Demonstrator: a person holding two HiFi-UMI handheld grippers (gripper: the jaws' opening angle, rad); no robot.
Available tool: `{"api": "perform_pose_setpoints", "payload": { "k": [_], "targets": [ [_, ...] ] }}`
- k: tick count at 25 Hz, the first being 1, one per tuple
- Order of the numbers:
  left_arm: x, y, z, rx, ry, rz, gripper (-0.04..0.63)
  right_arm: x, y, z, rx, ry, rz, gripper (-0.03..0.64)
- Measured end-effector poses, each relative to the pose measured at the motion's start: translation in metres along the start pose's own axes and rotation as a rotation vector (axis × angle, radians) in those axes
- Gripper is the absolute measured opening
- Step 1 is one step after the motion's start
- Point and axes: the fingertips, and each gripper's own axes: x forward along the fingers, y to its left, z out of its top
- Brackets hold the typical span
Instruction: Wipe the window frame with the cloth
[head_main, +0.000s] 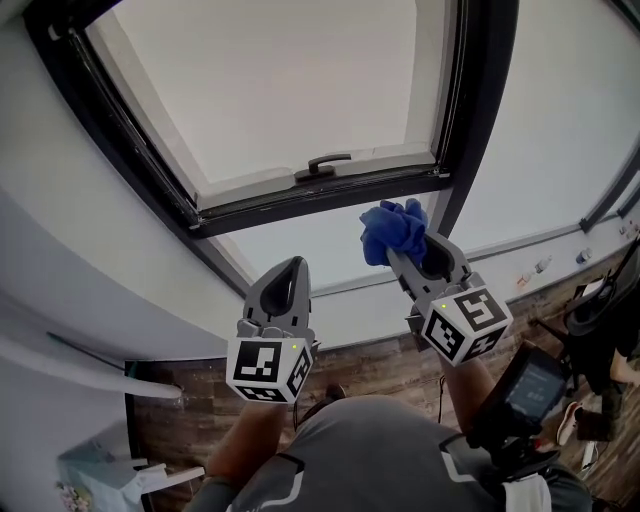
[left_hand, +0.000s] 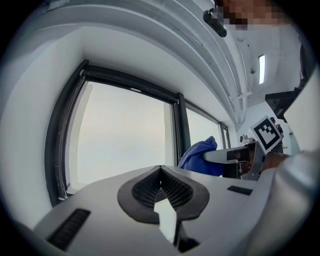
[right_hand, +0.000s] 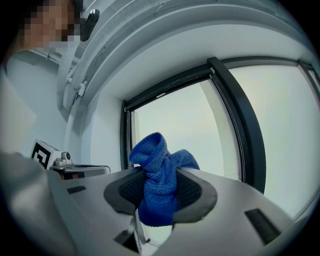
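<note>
A bunched blue cloth (head_main: 393, 231) is pinched in my right gripper (head_main: 400, 250), which is shut on it just below the lower right corner of the black window frame (head_main: 320, 196). In the right gripper view the cloth (right_hand: 160, 172) sticks up between the jaws, with the frame's dark upright (right_hand: 239, 117) behind it. My left gripper (head_main: 289, 268) is shut with nothing in it, held lower and to the left, pointing at the white panel under the frame. From the left gripper view the cloth (left_hand: 201, 155) shows at the right, near the frame's post (left_hand: 181, 131).
A black window handle (head_main: 322, 164) sits on the lower sash. White sloped wall surrounds the window. Another dark frame edge (head_main: 611, 190) runs at the far right. Wooden floor (head_main: 380, 365), a white stand (head_main: 110, 470) and a dark device with a screen (head_main: 530, 395) lie below.
</note>
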Motion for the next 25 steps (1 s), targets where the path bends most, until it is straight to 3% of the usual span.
{"api": "perform_pose_setpoints", "payload": {
  "k": [12, 18, 25],
  "targets": [
    [0.054, 0.072, -0.004, -0.046, -0.016, -0.105, 0.008, 0.077, 0.0, -0.008, -0.019, 0.033, -0.1, 0.152],
    [0.089, 0.078, -0.01, -0.08, -0.014, -0.13, 0.008, 0.097, -0.02, -0.007, -0.033, 0.048, -0.114, 0.152],
    [0.145, 0.064, 0.004, -0.054, -0.023, -0.115, 0.008, 0.123, -0.073, 0.008, -0.026, 0.028, -0.09, 0.152]
  ]
}}
